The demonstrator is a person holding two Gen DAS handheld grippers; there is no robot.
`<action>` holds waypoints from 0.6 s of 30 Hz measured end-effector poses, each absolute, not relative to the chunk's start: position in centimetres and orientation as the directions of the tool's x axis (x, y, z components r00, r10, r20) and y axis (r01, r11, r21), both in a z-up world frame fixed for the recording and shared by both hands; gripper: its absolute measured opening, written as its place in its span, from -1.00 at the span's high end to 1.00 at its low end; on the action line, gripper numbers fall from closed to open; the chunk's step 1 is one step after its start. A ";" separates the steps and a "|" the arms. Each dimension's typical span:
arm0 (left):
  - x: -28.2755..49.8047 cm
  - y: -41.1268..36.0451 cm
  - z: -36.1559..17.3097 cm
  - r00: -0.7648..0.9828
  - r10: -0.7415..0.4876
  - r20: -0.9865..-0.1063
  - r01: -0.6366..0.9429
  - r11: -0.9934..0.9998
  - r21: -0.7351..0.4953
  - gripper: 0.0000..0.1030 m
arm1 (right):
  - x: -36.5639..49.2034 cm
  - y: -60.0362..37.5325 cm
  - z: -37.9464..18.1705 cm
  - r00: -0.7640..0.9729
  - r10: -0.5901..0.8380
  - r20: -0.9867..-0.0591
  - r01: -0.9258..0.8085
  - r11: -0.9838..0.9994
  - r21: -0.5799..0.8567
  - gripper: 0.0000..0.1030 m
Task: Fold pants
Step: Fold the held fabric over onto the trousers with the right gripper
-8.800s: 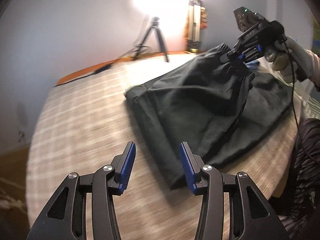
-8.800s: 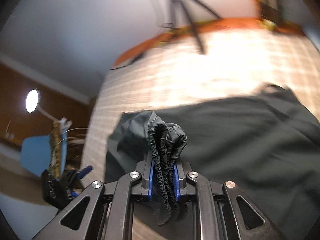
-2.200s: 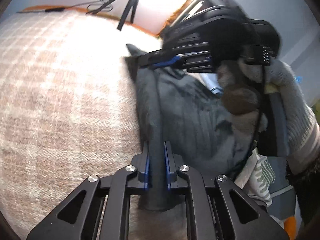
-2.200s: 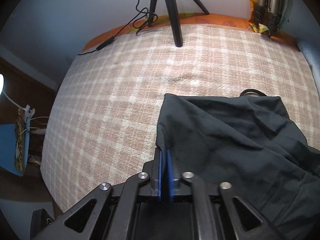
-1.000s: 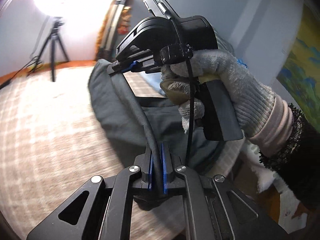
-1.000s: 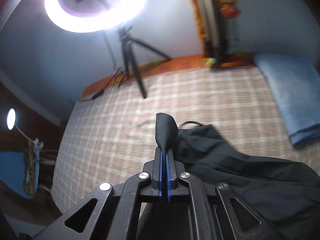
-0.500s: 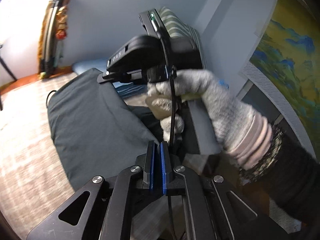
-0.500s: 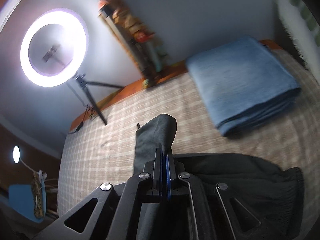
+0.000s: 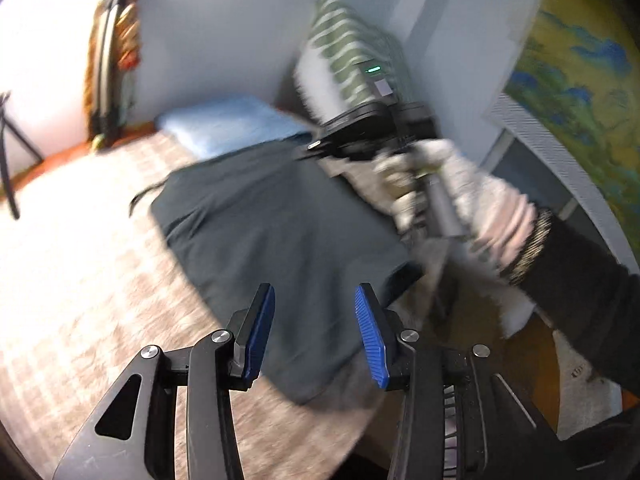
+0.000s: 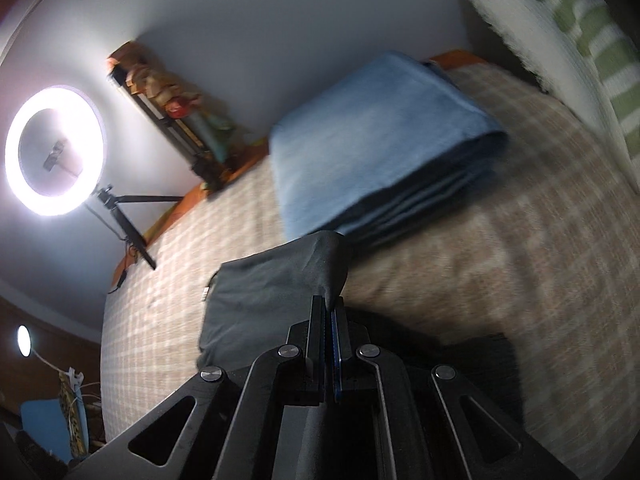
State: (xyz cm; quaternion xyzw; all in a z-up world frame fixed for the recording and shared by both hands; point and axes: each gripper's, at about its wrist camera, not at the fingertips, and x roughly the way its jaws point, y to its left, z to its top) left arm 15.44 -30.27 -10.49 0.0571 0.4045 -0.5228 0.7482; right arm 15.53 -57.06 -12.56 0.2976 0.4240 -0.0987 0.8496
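The dark grey pants point(image 9: 272, 232) lie folded on the plaid bed cover point(image 9: 80, 280). My left gripper point(image 9: 316, 332) is open and empty, just above the near edge of the pants. My right gripper point(image 10: 329, 320) is shut on a corner of the pants point(image 10: 276, 284) and holds it slightly raised. In the left wrist view the right gripper point(image 9: 320, 148) sits at the far right corner of the pants, held by a gloved hand point(image 9: 448, 200).
A folded blue blanket point(image 10: 380, 148) lies just beyond the pants. A green-striped pillow point(image 9: 352, 64) stands against the wall at the right. A ring light on a tripod point(image 10: 56, 152) stands at the far left. The bed's edge point(image 9: 360, 432) is near my left gripper.
My left gripper has let go of the pants and opened. The pants now lie spread flat, folded over. My right gripper has swung right toward the blue blanket, still holding its corner.
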 end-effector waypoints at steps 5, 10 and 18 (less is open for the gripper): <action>14.7 -32.6 -12.9 0.097 -0.711 -0.697 0.830 0.444 -0.338 0.22 | 16.5 -58.2 -13.5 0.591 0.095 -0.801 0.392 0.834 0.388 1.00; 13.1 -36.0 -14.9 0.006 -0.706 -0.708 0.857 0.369 -0.360 0.22 | 18.3 -58.3 -13.9 0.560 0.095 -0.823 0.335 0.883 0.329 1.00; 12.4 -38.3 -17.7 -0.088 -0.691 -0.717 0.835 0.342 -0.432 0.22 | 18.1 -58.8 -14.5 0.537 0.124 -0.835 0.292 0.901 0.321 0.61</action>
